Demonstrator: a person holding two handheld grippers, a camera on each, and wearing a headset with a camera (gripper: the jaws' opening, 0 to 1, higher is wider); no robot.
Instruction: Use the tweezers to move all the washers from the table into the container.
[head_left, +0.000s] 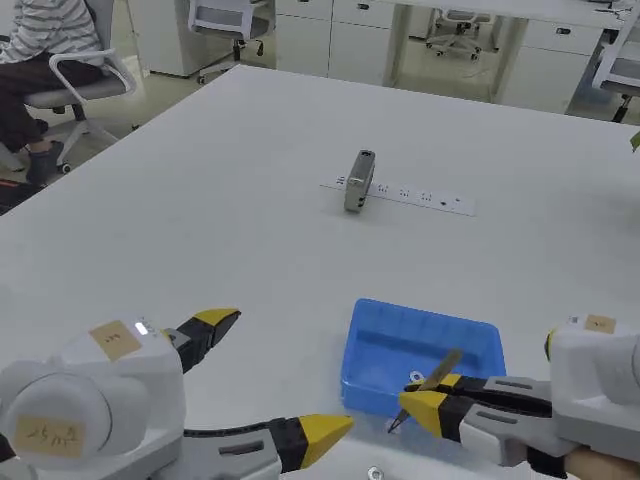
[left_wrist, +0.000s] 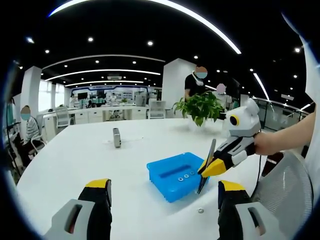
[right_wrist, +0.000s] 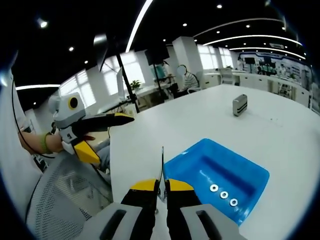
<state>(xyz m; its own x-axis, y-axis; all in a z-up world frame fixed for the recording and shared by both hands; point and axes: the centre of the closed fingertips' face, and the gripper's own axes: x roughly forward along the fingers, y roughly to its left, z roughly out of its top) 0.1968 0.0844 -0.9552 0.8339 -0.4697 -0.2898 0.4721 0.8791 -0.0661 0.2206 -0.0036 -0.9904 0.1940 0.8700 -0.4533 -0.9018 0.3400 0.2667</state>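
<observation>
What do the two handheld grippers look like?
Both alike: left gripper and right gripper: white-grey housings, black tongs ending in yellow tips. Tan tape labels on top, the left's with handwritten marks. A thin black cable hangs below the right one.

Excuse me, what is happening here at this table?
A person works with two hand-held claws. The right claw is shut on tweezers, their tips by the near edge of the blue container. Three washers lie inside it; one more washer lies on the table in front. The left claw is open and holds nothing.
</observation>
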